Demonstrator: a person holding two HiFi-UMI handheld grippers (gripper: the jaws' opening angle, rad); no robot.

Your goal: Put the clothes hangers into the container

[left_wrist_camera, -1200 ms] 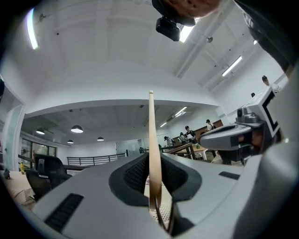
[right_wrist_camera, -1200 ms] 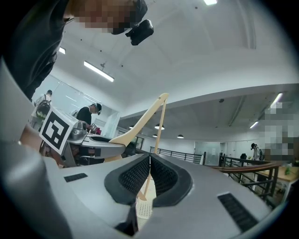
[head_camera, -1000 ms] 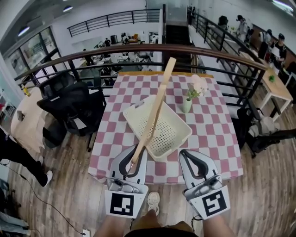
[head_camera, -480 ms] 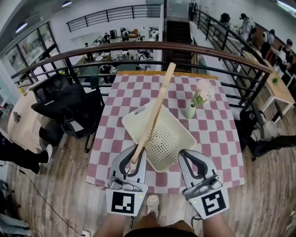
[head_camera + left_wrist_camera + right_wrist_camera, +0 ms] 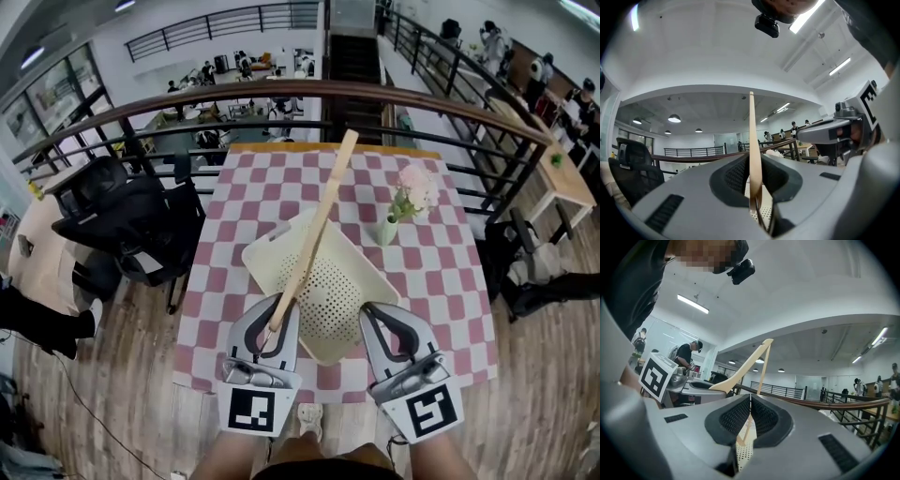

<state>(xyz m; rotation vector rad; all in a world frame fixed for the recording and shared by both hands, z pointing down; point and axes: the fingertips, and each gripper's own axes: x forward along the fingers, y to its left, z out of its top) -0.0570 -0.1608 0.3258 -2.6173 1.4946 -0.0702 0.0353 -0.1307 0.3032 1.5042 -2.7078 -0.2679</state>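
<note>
Head view: the only view that shows the whole layout, with a checked table (image 5: 253, 187), a cream container (image 5: 356, 258) set cornerwise on it, both grippers over the near edge, a vase of flowers (image 5: 387, 228) just beside the container's far right side, and a railing (image 5: 281, 91) past the table
Left gripper view: the wooden hanger (image 5: 314, 234) is seen edge-on, as a thin strip rising straight up from the jaws; the right gripper's marker cube shows at the right
Right gripper view: the hanger is seen from the side, a curved arm and a straight bar meeting at the far tip, sloping up and away from the left gripper
Container: perforated floor, low walls; the floor shows on both sides of the hanger's line
Hanger and container: in the head view the hanger crosses the container's left half and runs on over the table's far edge; whether it touches the rim I cannot tell
Left gripper (image 5: 275, 314): clamped on the hanger's near end, at the container's near left side
Right gripper (image 5: 386, 317): pads pressed together with nothing between them, at the container's near right side, apart from the hanger
</note>
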